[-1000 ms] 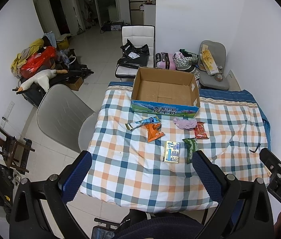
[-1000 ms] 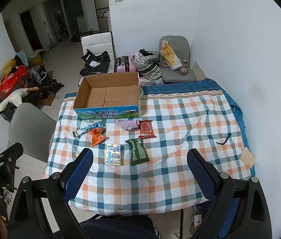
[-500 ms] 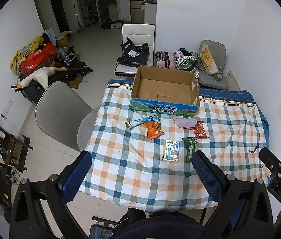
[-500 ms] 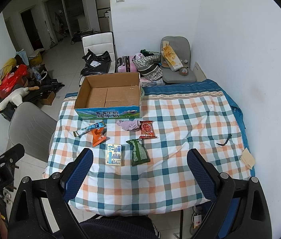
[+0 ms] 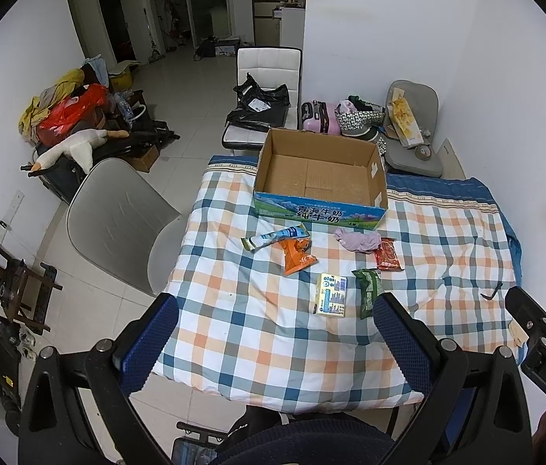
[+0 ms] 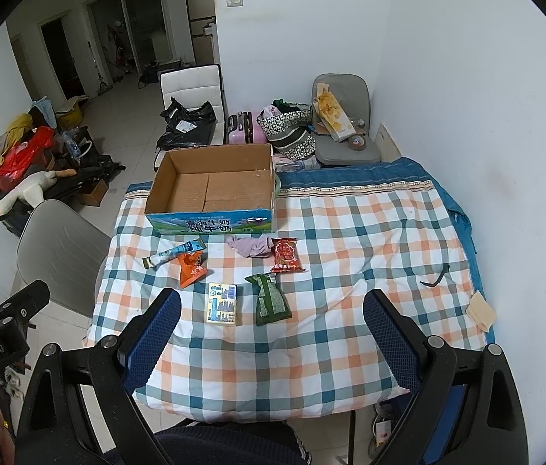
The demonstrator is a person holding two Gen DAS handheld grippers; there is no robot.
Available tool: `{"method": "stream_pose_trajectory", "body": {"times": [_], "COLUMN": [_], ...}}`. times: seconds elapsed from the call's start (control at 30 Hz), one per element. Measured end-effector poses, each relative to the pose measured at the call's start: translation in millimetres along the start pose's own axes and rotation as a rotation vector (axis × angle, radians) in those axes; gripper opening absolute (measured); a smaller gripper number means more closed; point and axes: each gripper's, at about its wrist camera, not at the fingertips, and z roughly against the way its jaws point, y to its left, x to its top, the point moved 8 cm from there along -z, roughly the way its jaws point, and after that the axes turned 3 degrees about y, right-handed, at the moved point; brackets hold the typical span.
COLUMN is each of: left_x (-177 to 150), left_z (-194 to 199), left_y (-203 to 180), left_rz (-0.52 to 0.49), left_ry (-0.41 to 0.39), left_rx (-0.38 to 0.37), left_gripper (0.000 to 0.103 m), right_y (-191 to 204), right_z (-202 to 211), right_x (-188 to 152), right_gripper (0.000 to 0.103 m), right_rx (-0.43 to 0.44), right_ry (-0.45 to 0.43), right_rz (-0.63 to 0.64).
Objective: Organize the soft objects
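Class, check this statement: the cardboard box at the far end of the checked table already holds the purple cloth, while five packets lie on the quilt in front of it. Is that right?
Not quite. The cardboard box is empty; the purple cloth lies on the checked quilt just in front of it, beside the red packet. The right wrist view shows this. The five packets do lie in front of the box.

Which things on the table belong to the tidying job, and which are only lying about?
For the job:
- cardboard box, empty
- purple cloth
- red packet
- green packet
- orange packet
- blue-white tube packet
- yellow-blue carton

Lying about:
- black strap
- tan pad
- grey chair
- plush goose

Both tongs are open and hold nothing.
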Motion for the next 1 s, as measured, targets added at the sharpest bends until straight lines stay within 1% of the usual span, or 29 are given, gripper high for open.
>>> {"method": "stream_pose_trajectory", "body": {"times": [0.57,0.8,0.93,1.0], "left_x": [-3.0,-3.0,-5.2,-3.8], "left_z": [-2.1,-3.7,-9.1,-21.7], "left_y": [0.8,-7.3,-7.0,-7.7], "left_rz": [0.0,-0.007,0.004,0.01], "left_ry": [0.008,0.017,0.014,0.021], "left_rx": [-0.01,-0.013,-0.02,-0.027], "left_gripper": [0.103,0.103,0.103,0.103], "right_y": [1.3,3.3,1.0,-2.1], "right_z": [-0.4,-0.6,-6.0,-17.5], "right_x": [-1.0,-0.4,1.6,4.0], "right_gripper": [0.097,0.097,0.097,0.097], "right_rx": [-0.002,0.003,0.001,0.004], "right_ry": [0.0,-0.007,0.013,0.039], "right_rz": [0.002,0.01,0.007,0.001]}}
